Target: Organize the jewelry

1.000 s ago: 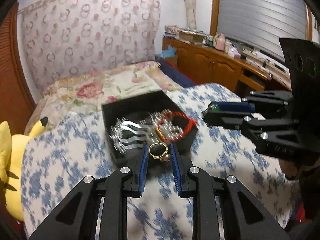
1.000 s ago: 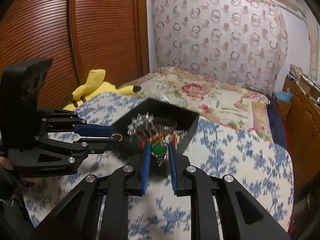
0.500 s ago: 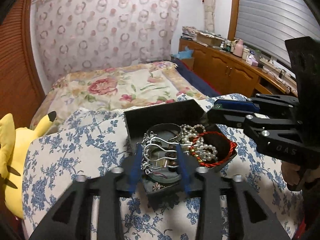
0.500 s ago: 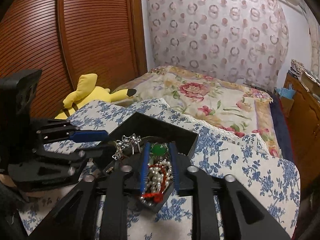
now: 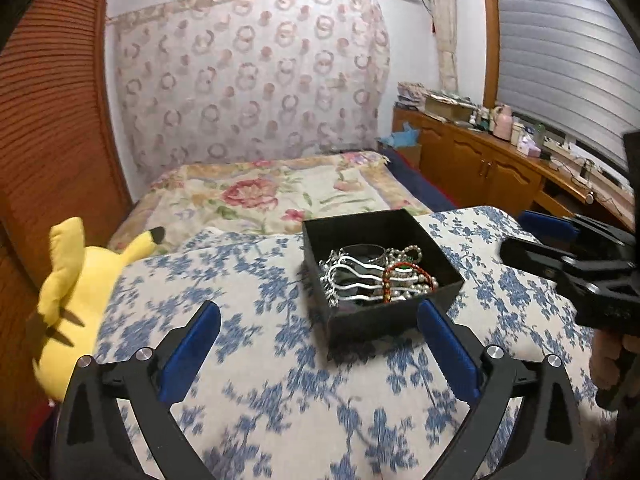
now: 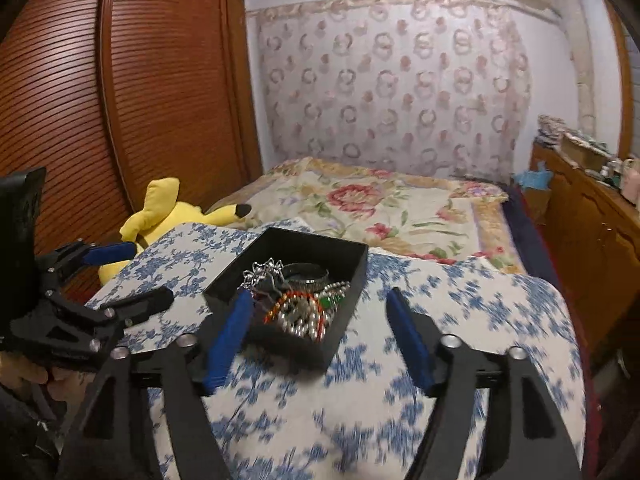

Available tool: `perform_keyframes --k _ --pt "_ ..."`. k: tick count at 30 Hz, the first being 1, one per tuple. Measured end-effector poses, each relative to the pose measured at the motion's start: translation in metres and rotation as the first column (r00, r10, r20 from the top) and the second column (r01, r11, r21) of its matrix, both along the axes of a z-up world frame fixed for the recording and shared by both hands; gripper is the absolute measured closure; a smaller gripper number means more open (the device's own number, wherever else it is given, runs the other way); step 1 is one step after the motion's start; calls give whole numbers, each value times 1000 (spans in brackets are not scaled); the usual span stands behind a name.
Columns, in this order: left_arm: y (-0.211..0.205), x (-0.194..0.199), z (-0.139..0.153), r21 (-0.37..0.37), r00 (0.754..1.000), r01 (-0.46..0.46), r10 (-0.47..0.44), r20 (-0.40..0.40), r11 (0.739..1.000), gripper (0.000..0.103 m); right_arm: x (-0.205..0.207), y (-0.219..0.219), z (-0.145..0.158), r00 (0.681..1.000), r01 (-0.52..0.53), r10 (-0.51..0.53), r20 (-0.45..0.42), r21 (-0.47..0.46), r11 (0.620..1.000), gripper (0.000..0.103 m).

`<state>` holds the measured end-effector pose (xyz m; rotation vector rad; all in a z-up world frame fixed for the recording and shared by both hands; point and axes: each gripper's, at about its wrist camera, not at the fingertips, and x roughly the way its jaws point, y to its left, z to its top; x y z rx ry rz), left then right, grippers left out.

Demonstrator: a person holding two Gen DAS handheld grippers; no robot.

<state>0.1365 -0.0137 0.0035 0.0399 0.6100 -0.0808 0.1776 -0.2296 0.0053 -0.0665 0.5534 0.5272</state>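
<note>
You see dim, warm indoor light, strong fisheye bending with black corners, and motion blur smearing the floral bedspread [image 5: 280, 400] nearest you.

A home bedroom: bed [image 5: 280, 196] under a floral quilt, yellow plush toy [image 5: 76, 292] at its edge, ring-patterned curtain [image 6: 392, 80] behind, slatted wooden wardrobe doors [image 6: 120, 92] alongside, cluttered wooden cabinets [image 5: 480, 168] below a shuttered window [image 5: 560, 44].

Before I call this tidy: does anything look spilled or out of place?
Nothing has spilled. All the jewelry lies inside the black box on the blue-flowered cover, though heaped in a tangle, not sorted. Both tools, left and right, are open and empty.
</note>
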Motion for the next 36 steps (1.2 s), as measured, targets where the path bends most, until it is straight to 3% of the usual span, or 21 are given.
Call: perform_keyframes --k 5,15,36 --pt "4 -33 8 12 999 -43 42 35 999 8 -43 -16 5 995 84 -85 44 31 996 2" --pt "3 -68 17 -15 997 -56 57 57 998 8 -76 -30 11 984 164 -168 66 59 985 2" --pt "-4 -79 14 -26 996 -49 51 70 998 8 -87 -32 11 977 195 -200 75 58 979 2"
